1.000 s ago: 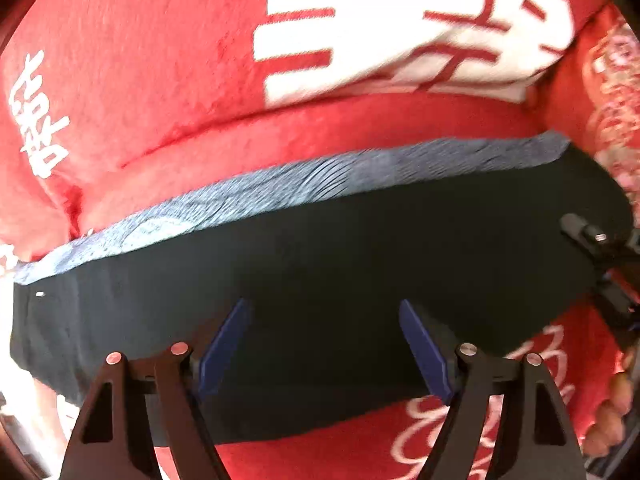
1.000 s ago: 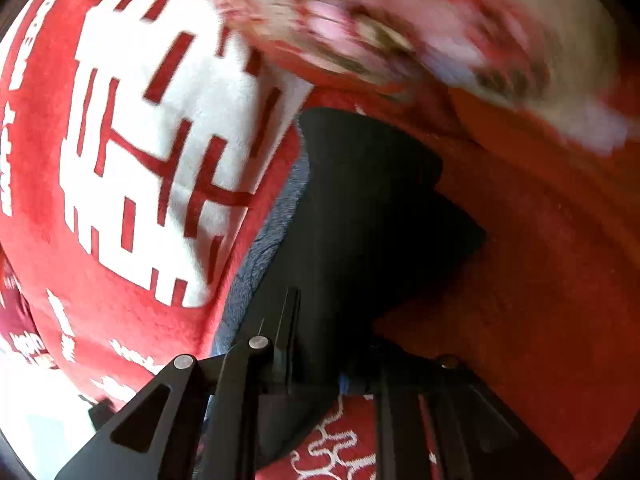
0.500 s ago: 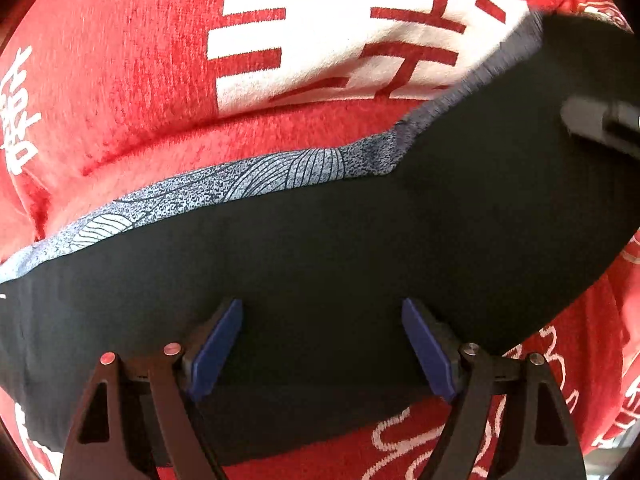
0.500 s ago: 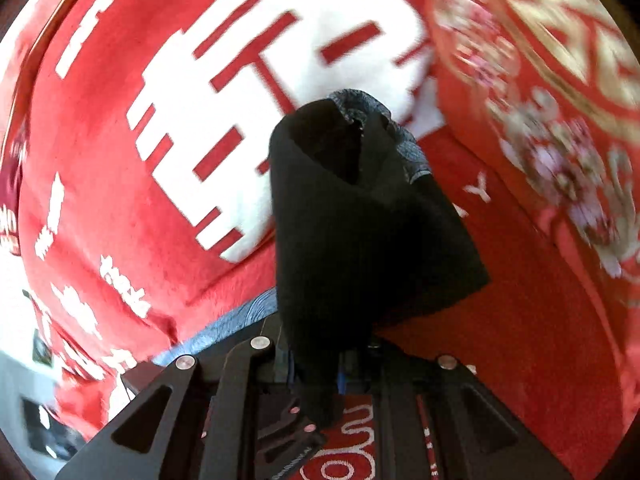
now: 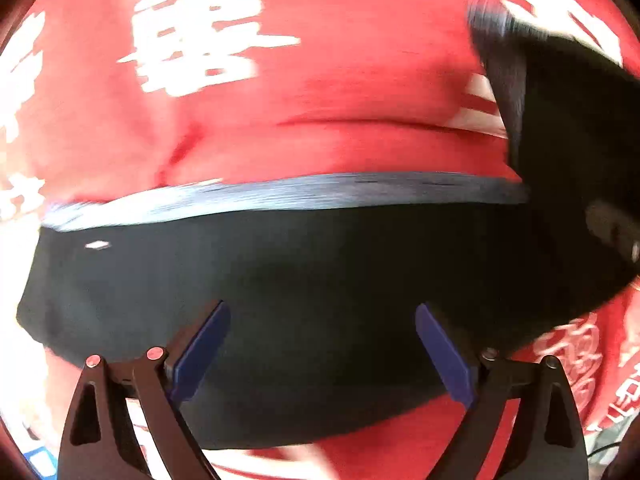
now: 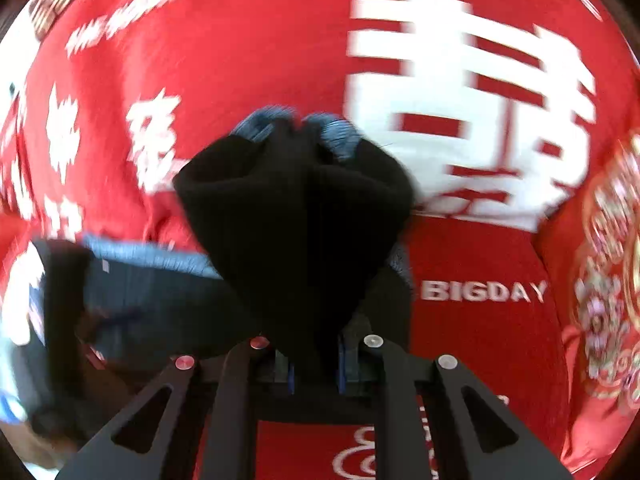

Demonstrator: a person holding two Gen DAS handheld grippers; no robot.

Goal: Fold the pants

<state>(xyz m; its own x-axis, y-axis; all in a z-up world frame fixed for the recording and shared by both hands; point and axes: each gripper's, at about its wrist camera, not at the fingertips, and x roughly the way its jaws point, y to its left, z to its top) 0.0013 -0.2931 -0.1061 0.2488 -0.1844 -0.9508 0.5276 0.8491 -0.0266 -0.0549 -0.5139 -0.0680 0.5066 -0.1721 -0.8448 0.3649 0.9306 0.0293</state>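
Observation:
Dark pants (image 5: 304, 272) with a grey-blue patterned band (image 5: 280, 192) along the far edge lie across a red blanket. My left gripper (image 5: 322, 344) is open and empty, its blue pads (image 5: 200, 344) low over the dark cloth. My right gripper (image 6: 314, 368) is shut on one end of the pants (image 6: 296, 208) and holds it lifted, the cloth bunched above the jaws. That lifted end shows in the left wrist view at upper right (image 5: 560, 128). The flat part of the pants trails left in the right wrist view (image 6: 160, 288).
The red blanket (image 5: 320, 80) with large white characters covers the whole surface. It reads "BIGDAY" (image 6: 484, 290) in the right wrist view. A red embroidered cushion (image 6: 604, 280) lies at the right.
My right gripper has carried the lifted end of the pants up and over toward the left part. The left gripper stayed open over the cloth and shifted slightly.

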